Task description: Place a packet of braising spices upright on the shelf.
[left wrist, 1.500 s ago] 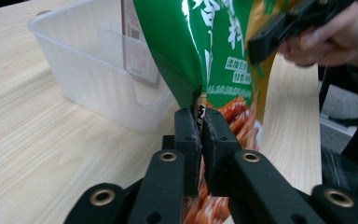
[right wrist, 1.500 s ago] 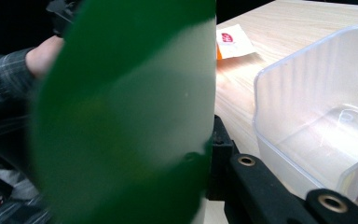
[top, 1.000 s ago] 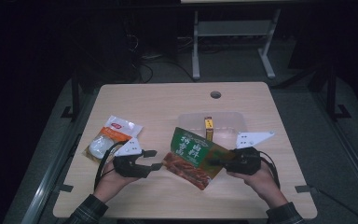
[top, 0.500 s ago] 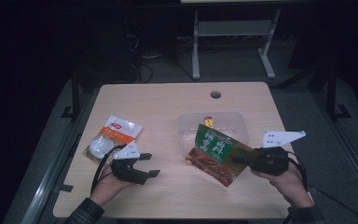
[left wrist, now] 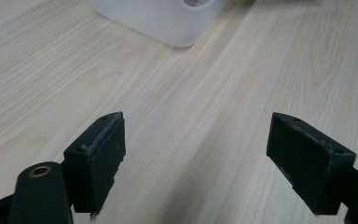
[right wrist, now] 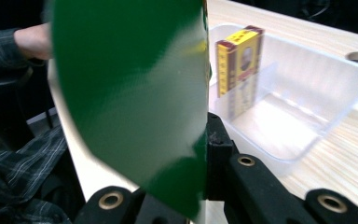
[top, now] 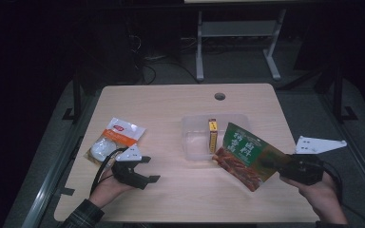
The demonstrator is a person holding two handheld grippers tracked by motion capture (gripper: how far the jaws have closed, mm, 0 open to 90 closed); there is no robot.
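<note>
Green snack pouch [top: 245,154] pinched by right gripper [top: 285,166] at pouch's right edge, held above bench [top: 171,104] just right of clear tub [top: 197,137]. Left gripper [top: 145,169] at near left: fingers [left wrist: 103,154] have just been opening, nothing between. Step, as I read it: carry pouch to tub. Next: shift left over tub, lower, let go. Count: 1 green pouch, 1 tub, 1 yellow box [top: 212,134] upright in tub, 1 white-orange packet [top: 114,140] at left.

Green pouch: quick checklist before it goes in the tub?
1. Right gripper shut on the green pouch: ok.
2. Left gripper clear of the pouch, jaws just opened, nothing between them: ok.
3. Clear tub upright on the table: ok.
4. Room in the tub beside the yellow box: ok.
5. Pouch over the tub: not ok, it hangs at the tub's right edge.
6. Pouch sealed: cannot tell.
</note>
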